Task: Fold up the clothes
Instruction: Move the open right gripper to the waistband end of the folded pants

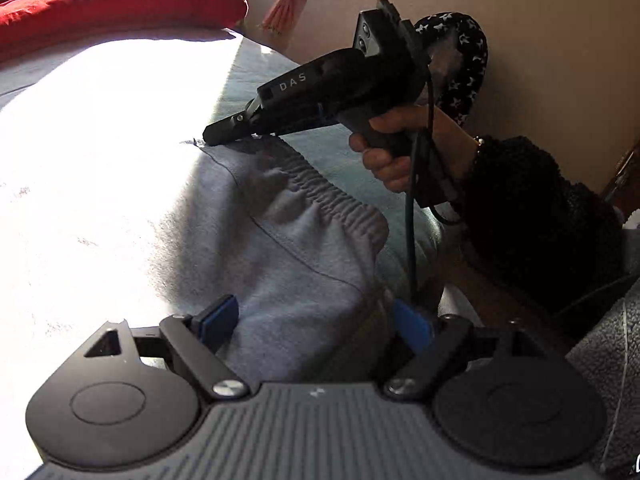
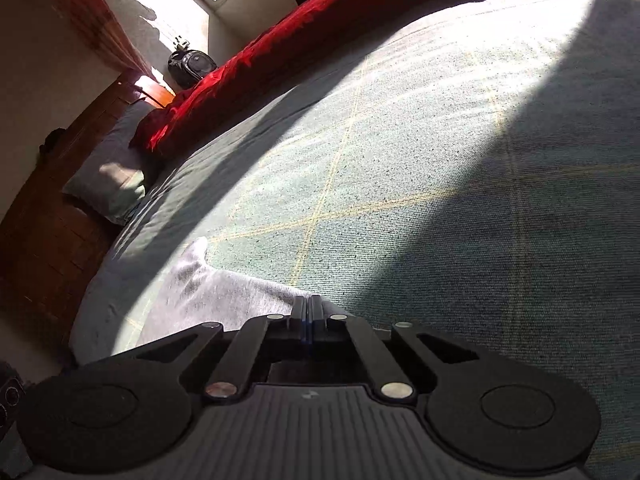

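Note:
Grey sweatpants (image 1: 280,248) lie on the bed with the elastic waistband toward the right. In the left wrist view my left gripper (image 1: 316,322) stands open, its blue-padded fingers (image 1: 218,320) on either side of the near waistband corner, with cloth between them but not pressed. A hand (image 1: 392,152) holds my right gripper (image 1: 210,138), whose tips are shut at the far waistband corner. In the right wrist view its jaws (image 2: 306,306) are pressed together, and the grey cloth (image 2: 224,288) runs up to them from the left.
The green checked bedspread (image 2: 440,160) is partly in bright sun. A red quilt (image 1: 120,4) lies along the far side. A grey pillow (image 2: 108,184) rests against the wooden headboard (image 2: 48,220). A wall (image 1: 520,20) stands close on the right.

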{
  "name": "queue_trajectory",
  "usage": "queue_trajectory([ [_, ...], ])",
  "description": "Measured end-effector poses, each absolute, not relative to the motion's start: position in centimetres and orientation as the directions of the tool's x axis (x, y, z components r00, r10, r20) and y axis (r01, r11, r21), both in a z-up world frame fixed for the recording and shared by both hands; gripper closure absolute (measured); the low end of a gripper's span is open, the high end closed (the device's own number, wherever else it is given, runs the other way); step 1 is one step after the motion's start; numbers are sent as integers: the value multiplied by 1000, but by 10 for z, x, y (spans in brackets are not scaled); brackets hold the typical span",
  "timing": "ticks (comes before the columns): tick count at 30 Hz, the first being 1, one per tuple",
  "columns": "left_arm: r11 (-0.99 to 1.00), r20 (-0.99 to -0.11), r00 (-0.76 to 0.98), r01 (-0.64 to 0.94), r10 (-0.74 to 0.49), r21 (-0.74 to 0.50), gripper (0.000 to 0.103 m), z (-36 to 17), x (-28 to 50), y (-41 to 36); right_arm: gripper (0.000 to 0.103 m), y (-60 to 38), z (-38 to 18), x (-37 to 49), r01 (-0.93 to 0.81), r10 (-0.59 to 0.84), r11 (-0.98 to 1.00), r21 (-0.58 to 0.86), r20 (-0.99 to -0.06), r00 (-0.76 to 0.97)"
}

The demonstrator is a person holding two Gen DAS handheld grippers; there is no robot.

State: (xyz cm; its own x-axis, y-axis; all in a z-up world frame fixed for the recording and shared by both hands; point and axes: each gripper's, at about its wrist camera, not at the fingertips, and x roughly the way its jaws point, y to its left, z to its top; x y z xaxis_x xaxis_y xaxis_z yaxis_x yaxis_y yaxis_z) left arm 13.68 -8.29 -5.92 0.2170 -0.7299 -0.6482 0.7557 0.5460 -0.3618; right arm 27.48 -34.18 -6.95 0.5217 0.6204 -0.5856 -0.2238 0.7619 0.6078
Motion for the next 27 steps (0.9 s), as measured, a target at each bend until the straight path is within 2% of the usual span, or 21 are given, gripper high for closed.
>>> queue_trajectory([
  [2, 539, -639, 225, 766, -736, -351, 18, -49, 129, -78, 90, -344, -57, 264, -239, 601, 780, 579, -583, 547],
  [4, 527, -618, 236, 778, -750, -342, 18, -39, 120, -71, 75, -344, -42, 248, -264, 590, 791, 552, -573, 568],
  [9, 550, -608, 289, 779, -740, -299, 15, -36, 109, -68, 56, -331, -23, 206, -337, 605, 791, 510, -572, 554],
  [13, 571, -647, 263, 753, -716, -326, 15, -58, 103, -79, 50, -325, -36, 179, -334, 584, 810, 482, -606, 540],
  [16, 581, -660, 271, 753, -701, -308, 15, -61, 96, -83, 50, -329, -39, 162, -317, 564, 823, 472, -612, 555],
  [21, 619, -637, 386, 763, -667, -186, 15, -32, 81, -76, 40, -323, -15, 133, -336, 499, 866, 371, -593, 631],
  [24, 694, -642, 491, 715, -589, -89, 15, -27, 81, -69, 35, -309, -5, 121, -342, 443, 897, 282, -596, 670],
  [27, 775, -689, 546, 631, -477, -36, 15, -33, 87, -66, 31, -296, -6, 114, -327, 396, 917, 228, -604, 691],
])
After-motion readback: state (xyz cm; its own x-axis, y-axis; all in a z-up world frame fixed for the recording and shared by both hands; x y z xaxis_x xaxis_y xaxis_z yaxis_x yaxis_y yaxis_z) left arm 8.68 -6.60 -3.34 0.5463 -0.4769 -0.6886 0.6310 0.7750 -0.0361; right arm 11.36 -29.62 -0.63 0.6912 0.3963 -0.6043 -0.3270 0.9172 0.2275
